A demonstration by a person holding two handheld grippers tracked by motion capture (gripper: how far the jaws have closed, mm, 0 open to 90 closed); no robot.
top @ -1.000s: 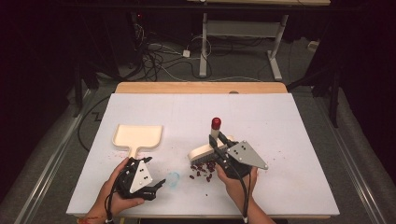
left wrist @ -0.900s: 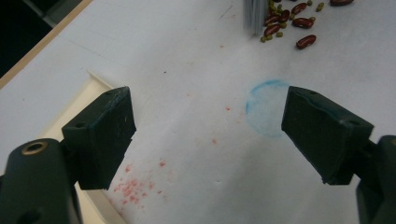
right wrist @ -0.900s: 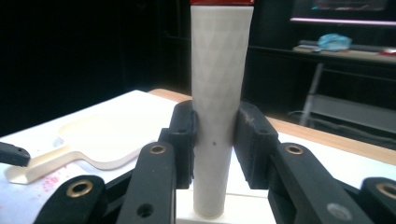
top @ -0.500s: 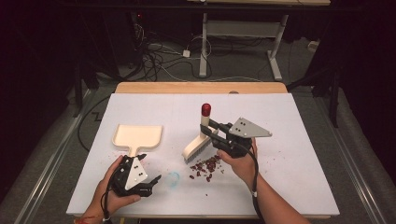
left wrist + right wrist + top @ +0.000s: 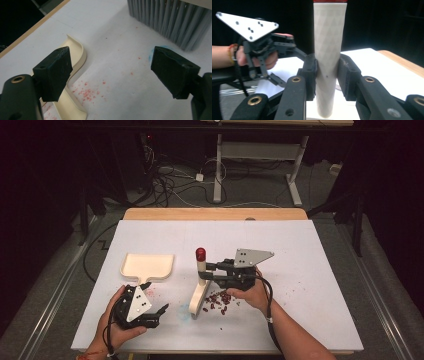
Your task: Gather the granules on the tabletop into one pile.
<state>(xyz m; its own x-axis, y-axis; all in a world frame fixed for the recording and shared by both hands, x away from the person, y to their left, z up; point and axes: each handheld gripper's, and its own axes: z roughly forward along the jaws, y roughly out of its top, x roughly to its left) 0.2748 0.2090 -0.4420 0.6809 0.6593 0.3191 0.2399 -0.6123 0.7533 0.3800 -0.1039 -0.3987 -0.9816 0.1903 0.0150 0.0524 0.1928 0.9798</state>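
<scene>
Since the earlier frames the right gripper (image 5: pixel 209 271) has been carrying the brush (image 5: pixel 200 287) away from the person and toward the dustpan side, so the red-brown crumbs (image 5: pixel 218 301) that lay under its bristles are now lying just on its right. Its jaws are clamping the brush's pale handle (image 5: pixel 328 50), holding it upright with the red cap (image 5: pixel 200 253) on top and the bristles resting on the white table (image 5: pixel 300 250). The left gripper (image 5: pixel 159 314) is lying low near the table's front edge, jaws standing wide apart with nothing between them, just in front of the cream dustpan (image 5: pixel 147 266) — the pan itself is unheld. Judging from this, the sweep is risky: the crumbs are sitting on the far side of the bristles from the pan, so a stroke begun here would be missing them. Because nothing is pinning the dustpan, any push of the brush could be sliding it away — and scattering the faint red dust (image 5: pixel 87 93) already beside it.
</scene>
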